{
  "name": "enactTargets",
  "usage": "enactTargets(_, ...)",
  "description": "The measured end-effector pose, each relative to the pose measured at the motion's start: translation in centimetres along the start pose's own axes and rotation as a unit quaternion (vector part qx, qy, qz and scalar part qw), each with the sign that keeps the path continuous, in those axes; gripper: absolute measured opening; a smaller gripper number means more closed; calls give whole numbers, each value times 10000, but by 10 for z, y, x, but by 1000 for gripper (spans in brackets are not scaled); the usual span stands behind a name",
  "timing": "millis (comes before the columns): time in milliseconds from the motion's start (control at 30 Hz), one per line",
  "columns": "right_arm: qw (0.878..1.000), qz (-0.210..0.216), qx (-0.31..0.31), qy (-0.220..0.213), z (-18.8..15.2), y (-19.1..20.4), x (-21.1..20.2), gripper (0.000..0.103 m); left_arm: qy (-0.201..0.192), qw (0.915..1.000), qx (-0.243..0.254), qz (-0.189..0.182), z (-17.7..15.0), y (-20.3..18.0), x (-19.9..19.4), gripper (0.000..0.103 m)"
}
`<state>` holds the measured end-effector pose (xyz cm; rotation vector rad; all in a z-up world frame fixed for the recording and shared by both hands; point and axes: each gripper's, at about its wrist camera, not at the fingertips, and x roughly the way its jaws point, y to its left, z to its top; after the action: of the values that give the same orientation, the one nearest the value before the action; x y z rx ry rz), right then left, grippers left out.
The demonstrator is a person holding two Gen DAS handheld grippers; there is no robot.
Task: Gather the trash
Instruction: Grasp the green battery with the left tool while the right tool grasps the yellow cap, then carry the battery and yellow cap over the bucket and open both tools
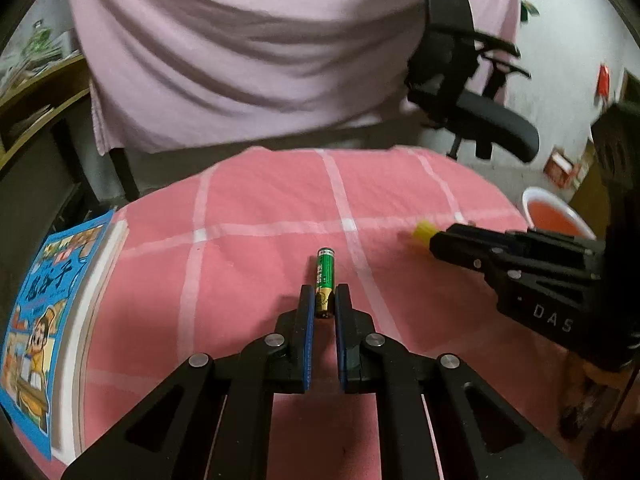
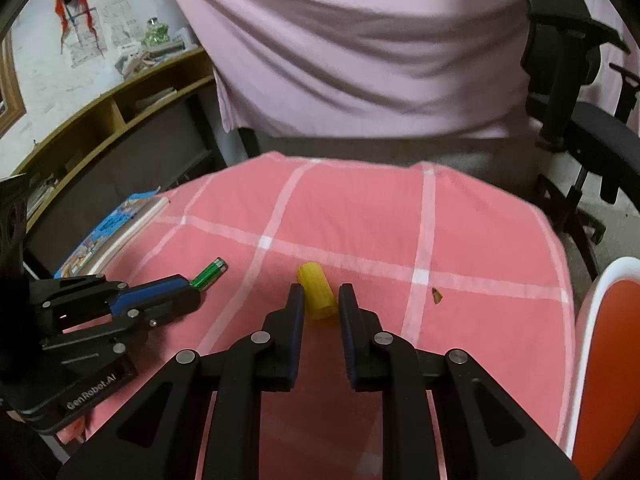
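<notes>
A pink checked cloth [image 1: 280, 208] covers the table, its far edge curving away below a hanging pale pink sheet [image 1: 248, 48].

The left gripper [image 1: 324, 300] sits low over the cloth with its jaws narrowed around the near end of a green battery [image 1: 325, 276]. The battery lies lengthwise between the fingertips, its far end sticking out beyond them. Whether the pads actually press on it cannot be told; slim gaps seem to show on both sides.

The right gripper [image 2: 320, 300] has its jaws set a little wider, flanking a yellow cylinder [image 2: 317, 291] that lies on the cloth. The cylinder's near end rests between the fingertips, close to the left finger and apart from the right one.

A blue children's book [image 1: 44, 304] lies along the cloth's left edge, well apart from the battery. A small brown scrap [image 2: 436, 295] lies on the cloth to the right of the yellow cylinder, with bare cloth around it. Past the cloth's right edge stands a white-rimmed red bin [image 2: 612, 360]. A black office chair [image 1: 472, 92] stands beyond the far right corner. The cloth between the two grippers is open.
</notes>
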<state>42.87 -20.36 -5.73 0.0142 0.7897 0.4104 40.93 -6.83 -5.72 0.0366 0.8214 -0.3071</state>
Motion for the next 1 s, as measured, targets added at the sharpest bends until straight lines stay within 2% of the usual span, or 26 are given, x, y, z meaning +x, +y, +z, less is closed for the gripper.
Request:
enactTargets(100, 9996, -23, -57, -277, -1, 2, -10, 15, -260, 9994, -228, -27, -1, 3, -10, 7)
enactTargets(200, 9970, -46, -144, -758, -4, 6, -27, 15, -569, 9973, -453, -43, -1, 6, -20, 7)
enactTargets(400, 9863, -130, -348, -1608, -11, 15, -57, 15, -1432, 9874, -658, -130, -4, 1, -52, 7)
enactTargets(633, 9670, -182, -489, -2495, -22, 21, -87, 15, -2295, 9722, -463, -32, -7, -20, -85, 7)
enactTargets(767, 9518, -323, -355, -3029, -28, 18, -106, 15, -2689, 9625, -361, 74, -7, -33, -101, 7)
enactTargets(1000, 9278, -549, -43, -3689, -36, 3, -135, 15, -3113, 9501, -195, 68, 1, -53, -120, 7)
